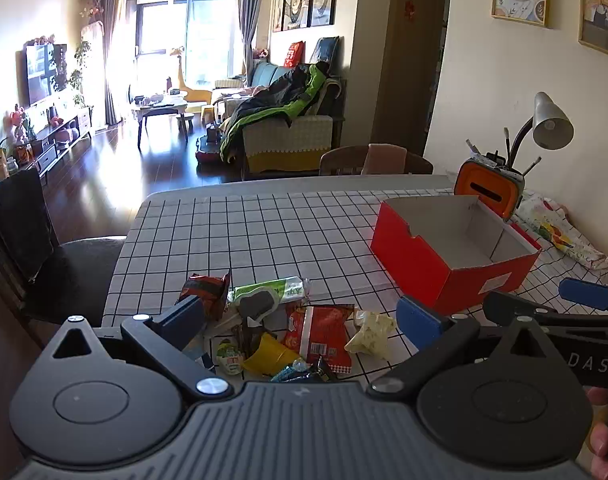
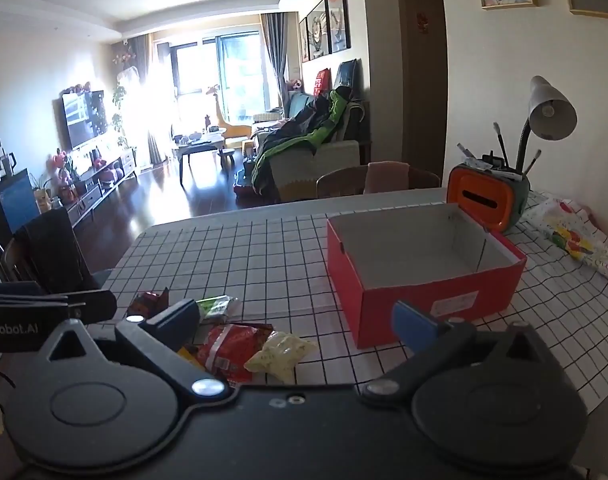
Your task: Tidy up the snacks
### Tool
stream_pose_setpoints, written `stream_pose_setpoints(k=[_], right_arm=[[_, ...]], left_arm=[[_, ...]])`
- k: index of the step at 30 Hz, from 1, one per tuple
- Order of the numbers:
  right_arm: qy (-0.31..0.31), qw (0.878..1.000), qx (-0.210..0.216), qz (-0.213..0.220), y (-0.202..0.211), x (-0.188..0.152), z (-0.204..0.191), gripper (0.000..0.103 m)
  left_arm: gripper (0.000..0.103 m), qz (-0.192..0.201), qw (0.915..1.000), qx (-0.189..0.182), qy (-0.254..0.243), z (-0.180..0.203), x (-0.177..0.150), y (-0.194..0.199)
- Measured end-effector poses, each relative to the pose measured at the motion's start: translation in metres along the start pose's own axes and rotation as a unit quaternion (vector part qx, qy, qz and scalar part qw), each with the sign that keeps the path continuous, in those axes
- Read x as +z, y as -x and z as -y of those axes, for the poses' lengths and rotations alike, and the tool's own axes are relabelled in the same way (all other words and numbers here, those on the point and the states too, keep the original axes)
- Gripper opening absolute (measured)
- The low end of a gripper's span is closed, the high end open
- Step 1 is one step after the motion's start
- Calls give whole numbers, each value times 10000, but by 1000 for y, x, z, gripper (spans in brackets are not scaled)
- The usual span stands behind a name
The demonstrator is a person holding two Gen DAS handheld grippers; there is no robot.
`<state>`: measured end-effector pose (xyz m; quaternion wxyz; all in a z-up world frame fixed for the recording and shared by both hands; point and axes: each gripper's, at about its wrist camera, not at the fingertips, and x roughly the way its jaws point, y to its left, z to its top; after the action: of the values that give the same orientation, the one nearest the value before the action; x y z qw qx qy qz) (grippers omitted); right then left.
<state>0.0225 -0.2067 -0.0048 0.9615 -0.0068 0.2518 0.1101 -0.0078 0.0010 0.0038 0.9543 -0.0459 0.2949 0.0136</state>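
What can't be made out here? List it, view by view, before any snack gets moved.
- Left wrist view: near end of the snack pile is hidden behind the left gripper body; small wrappers there are too small to identify.
- Right wrist view: left part of the pile is covered by the right gripper finger.
- Both views: the red box floor is partly hidden by its near wall; its label is unreadable.

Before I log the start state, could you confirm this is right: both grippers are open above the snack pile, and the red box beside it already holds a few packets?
Not quite: the red box is empty, its bare pale inside showing in the right wrist view. The rest holds: the left gripper and right gripper are open over the snack pile.
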Motion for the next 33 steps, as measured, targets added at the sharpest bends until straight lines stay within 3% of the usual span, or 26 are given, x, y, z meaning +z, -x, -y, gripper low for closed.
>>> stream_pose_setpoints(k=[33], right_arm=[[-11, 9991, 88, -404, -11, -8, -1, 103]], left_arm=[[103, -366, 9992, 10, 165, -5, -12, -6]])
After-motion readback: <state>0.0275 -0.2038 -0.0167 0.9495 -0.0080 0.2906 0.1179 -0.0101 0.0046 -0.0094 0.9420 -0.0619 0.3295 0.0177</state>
